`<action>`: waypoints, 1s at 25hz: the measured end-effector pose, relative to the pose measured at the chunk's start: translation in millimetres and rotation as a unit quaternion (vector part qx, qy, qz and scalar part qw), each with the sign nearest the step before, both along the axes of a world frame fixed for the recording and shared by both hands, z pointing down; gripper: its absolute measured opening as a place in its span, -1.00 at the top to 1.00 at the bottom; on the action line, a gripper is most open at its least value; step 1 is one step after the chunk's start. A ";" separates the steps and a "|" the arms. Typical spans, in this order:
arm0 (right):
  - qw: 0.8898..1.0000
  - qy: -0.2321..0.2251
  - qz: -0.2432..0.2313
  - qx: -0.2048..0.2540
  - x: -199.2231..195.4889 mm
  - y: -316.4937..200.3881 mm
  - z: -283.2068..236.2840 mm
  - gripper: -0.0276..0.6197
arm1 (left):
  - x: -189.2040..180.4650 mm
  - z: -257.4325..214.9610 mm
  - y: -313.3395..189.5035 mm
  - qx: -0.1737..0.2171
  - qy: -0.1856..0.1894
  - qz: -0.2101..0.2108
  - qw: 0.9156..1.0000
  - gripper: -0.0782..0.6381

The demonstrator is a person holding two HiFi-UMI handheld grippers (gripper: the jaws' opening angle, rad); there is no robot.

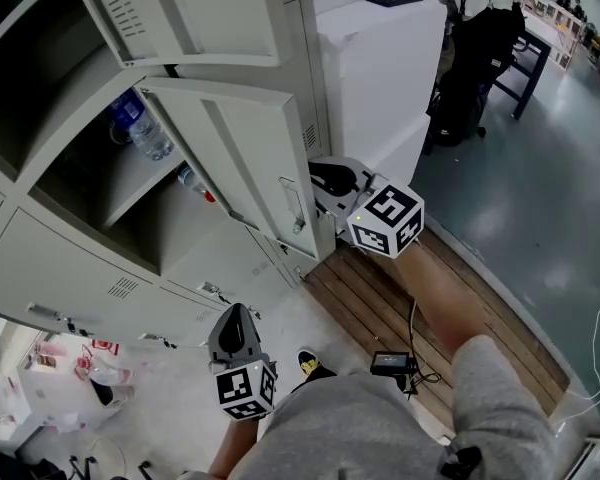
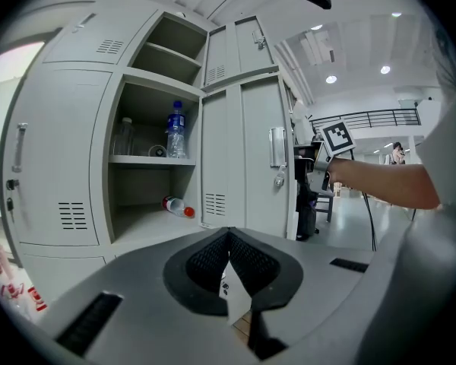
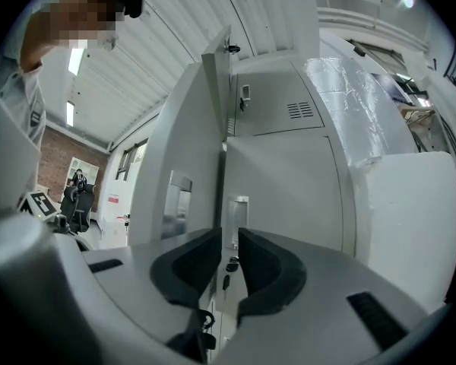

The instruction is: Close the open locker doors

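The grey lockers fill the left of the head view. The middle locker door (image 1: 250, 158) (image 2: 243, 158) (image 3: 186, 166) swings out wide, and the upper door (image 1: 180, 13) (image 2: 243, 48) stands open too. Inside the open compartment a blue-labelled bottle (image 1: 140, 126) (image 2: 175, 131) stands on the shelf. A red-capped bottle (image 1: 195, 183) (image 2: 177, 205) lies below it. My right gripper (image 1: 320, 180) (image 3: 229, 238) sits at the middle door's free edge. Its jaws are a narrow gap apart, with nothing between the pads. My left gripper (image 1: 237, 310) (image 2: 228, 233) hangs low in front of the lockers, tips together and empty.
A white cabinet (image 1: 380, 78) stands right of the lockers, close behind my right gripper. Wooden boards (image 1: 420, 298) lie on the floor below it, with a small black device and cable (image 1: 392, 363). Keys (image 1: 215, 290) hang from lower locker doors. Black chairs (image 1: 475, 58) stand farther back.
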State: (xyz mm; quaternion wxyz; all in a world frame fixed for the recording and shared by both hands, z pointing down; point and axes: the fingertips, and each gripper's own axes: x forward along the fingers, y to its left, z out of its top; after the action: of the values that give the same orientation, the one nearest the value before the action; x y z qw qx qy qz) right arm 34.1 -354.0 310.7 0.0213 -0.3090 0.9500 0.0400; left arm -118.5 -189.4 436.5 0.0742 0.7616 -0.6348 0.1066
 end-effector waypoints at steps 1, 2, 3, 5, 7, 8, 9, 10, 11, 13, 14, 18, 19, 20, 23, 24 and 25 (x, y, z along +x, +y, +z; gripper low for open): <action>1.000 0.000 -0.005 0.000 -3.0 2.5 -0.3 0.66 | -0.6 0.1 0.3 0.000 0.000 0.000 1.000 0.76; 1.000 -0.001 -0.012 0.001 -6.1 5.1 -1.0 0.66 | -1.3 0.3 0.5 -0.001 -0.001 -0.001 1.000 0.76; 1.000 -0.003 -0.020 0.001 -9.3 7.7 -2.0 0.66 | -2.1 0.5 0.6 -0.001 -0.001 -0.002 1.000 0.76; 0.999 -0.008 -0.031 0.002 -14.8 10.6 -5.0 0.66 | -3.2 0.8 0.8 -0.001 -0.001 -0.005 1.000 0.76; 1.000 -0.009 -0.025 0.004 -18.1 5.5 -7.3 0.66 | -5.3 1.1 1.5 -0.003 -0.002 -0.007 1.000 0.76; 1.000 -0.009 -0.018 0.006 -19.3 -0.4 -7.8 0.66 | -7.0 1.5 2.2 -0.004 -0.002 -0.010 1.000 0.76; 1.000 -0.009 -0.010 0.007 -20.6 -7.9 -7.9 0.66 | -8.8 2.0 3.1 -0.005 -0.002 -0.012 1.000 0.76; 1.000 -0.009 -0.003 0.006 -22.3 -16.9 -8.0 0.66 | -10.6 2.6 4.1 -0.006 -0.003 -0.014 1.000 0.76; 1.000 -0.010 0.004 0.005 -24.6 -26.9 -8.9 0.66 | -12.5 3.4 5.0 -0.008 -0.003 -0.016 1.000 0.76; 1.000 -0.012 0.013 0.004 -32.4 -47.7 -13.5 0.66 | -17.2 4.5 5.9 -0.010 -0.006 -0.021 1.000 0.76; 1.000 -0.013 0.015 0.005 -37.8 -56.9 -16.5 0.66 | -19.8 4.7 6.4 -0.011 -0.007 -0.024 1.000 0.76; 1.000 0.001 0.010 0.006 -61.5 -81.1 -23.3 0.66 | -31.6 2.7 8.2 -0.011 -0.009 -0.037 0.999 0.76; 1.000 0.003 0.011 0.006 -65.1 -86.0 -23.4 0.66 | -34.5 2.4 8.5 -0.011 -0.008 -0.040 0.999 0.76; 1.000 0.004 0.013 0.006 -67.3 -90.8 -23.3 0.66 | -37.5 2.5 8.7 -0.012 -0.007 -0.043 0.999 0.76; 1.000 -0.007 0.009 0.000 -72.7 -101.7 -23.8 0.66 | -46.7 5.4 9.2 -0.017 -0.006 -0.052 0.998 0.76; 1.000 -0.008 0.008 0.000 -74.7 -104.7 -24.5 0.66 | -49.3 6.2 8.7 -0.019 -0.006 -0.054 0.998 0.76; 1.000 -0.008 0.008 0.000 -76.6 -107.5 -25.2 0.66 | -51.2 6.7 8.1 -0.020 -0.006 -0.056 0.998 0.76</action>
State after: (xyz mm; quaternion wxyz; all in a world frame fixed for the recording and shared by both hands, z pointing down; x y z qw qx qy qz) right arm -42.4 -461.5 285.5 0.0291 -0.3169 0.9473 0.0377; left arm -169.7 -181.4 443.2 0.0910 0.7225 -0.6748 0.1196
